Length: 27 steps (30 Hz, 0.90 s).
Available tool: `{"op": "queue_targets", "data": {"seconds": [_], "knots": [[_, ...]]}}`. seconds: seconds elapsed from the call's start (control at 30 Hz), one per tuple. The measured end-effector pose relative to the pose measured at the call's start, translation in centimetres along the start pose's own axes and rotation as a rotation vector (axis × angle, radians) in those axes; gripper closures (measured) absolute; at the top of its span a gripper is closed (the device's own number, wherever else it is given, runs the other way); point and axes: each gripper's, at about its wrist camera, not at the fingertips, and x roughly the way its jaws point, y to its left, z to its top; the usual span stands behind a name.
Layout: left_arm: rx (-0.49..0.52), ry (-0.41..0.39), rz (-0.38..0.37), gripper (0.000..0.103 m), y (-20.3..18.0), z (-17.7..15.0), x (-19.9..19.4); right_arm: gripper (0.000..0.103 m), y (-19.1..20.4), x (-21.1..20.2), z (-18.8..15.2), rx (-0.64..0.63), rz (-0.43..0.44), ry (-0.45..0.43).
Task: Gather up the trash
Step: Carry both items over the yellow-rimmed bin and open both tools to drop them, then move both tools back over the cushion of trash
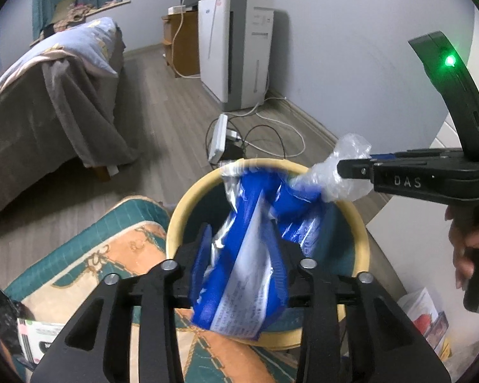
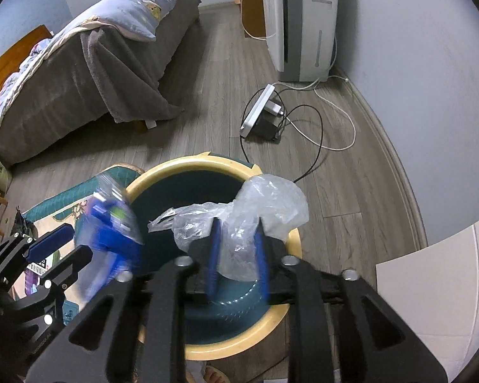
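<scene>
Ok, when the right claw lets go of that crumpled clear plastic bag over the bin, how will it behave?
The crumpled clear plastic bag looks thin and floppy, bulging past the right claw, so it is probably very light. It may drift or catch on the yellow rim of the round bin rather than drop straight. It could cling to the pads.

Grey wood floor (image 2: 207,73), bed (image 2: 89,63) (grey blanket), pale wall (image 2: 415,63)
</scene>
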Motion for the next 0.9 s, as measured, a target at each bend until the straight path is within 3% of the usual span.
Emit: {"op": "queue_targets", "data": {"seconds": [0.23,0.47,0.57,0.7,0.9], "knots": [[-0.018,-0.019,0.025,0.044,0.7,-0.6,-1.4,0.038,0.4,-1.8,-0.1,0.027,-0.009,-0.026],[-0.093,-0.062,0.072,0.021,4.2,-2.6,-6.5,0.007,3.7,-5.5,-1.4,0.062,-0.048,-0.043],[-0.173,-0.098,0.110,0.013,6.6,-3.5,-9.0,0.006,6.6,-6.8,-2.4,0.021,-0.093,-0.044],[-0.264,-0.126,0.165,0.012,10.0,-5.6,-12.5,0.006,11.9,-8.4,-4.2,-0.081,-0.156,-0.080],[-0.314,-0.112,0.301,0.011,13.9,-8.6,-16.3,0.006,18.5,-9.7,-6.6,-0.213,-0.123,-0.145]]}}
